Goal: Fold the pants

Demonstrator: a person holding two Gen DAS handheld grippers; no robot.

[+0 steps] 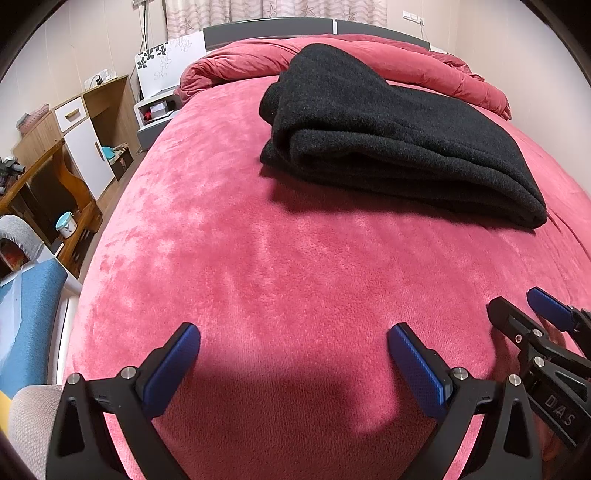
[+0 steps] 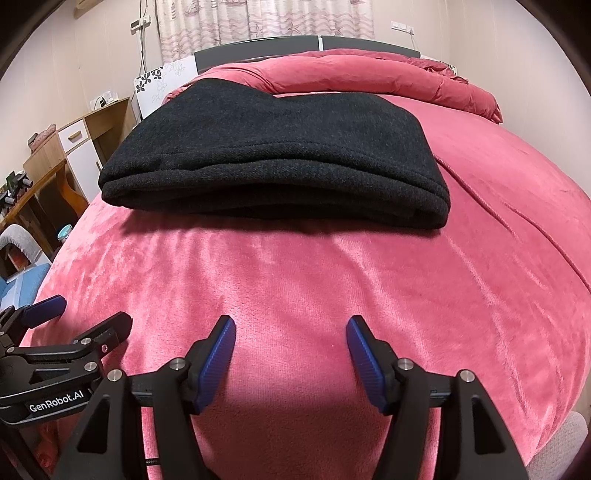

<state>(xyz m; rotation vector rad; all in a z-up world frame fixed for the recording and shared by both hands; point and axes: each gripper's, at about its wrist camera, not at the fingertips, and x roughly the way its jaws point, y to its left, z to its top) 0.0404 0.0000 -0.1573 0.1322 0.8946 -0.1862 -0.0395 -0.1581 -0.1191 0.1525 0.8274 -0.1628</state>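
On the bed [image 1: 258, 258], which is covered with a plush pink blanket [image 2: 332, 280], the black pants [image 1: 388, 129] lie folded into a thick, layered bundle, resting toward the middle of the mattress and well apart from both tools. Seen from the right wrist, the pants [image 2: 273, 166] sit straight ahead with their stacked folded edges facing the camera; seen from the left wrist, they lie ahead and to the right, running at a slant. Behind them a rolled red duvet [image 1: 369, 55] stretches across the head of the bed, in front of a dark headboard [image 2: 258, 48] and a patterned curtain [image 2: 266, 18]. Nearer the cameras, the left tool [image 1: 293, 339] hangs above bare blanket with its blue-padded fingers [image 1: 177, 365] spread wide and nothing between them. Just beside it, the right tool [image 2: 291, 332] likewise stands apart at a moderate gap, its blue pads [image 2: 364, 362] gripping nothing and touching only air over the blanket. Each tool shows at the edge of the other's view: the right tool [image 1: 517, 314] at the lower right of the left wrist picture, and the left tool [image 2: 92, 314] at the lower left of the right wrist picture, both pointing down toward the bed. Along the left wall stands a wooden cabinet [image 1: 92, 122] with a white door, and beside the headboard a white nightstand [image 1: 155, 110] with a flowered panel above it.
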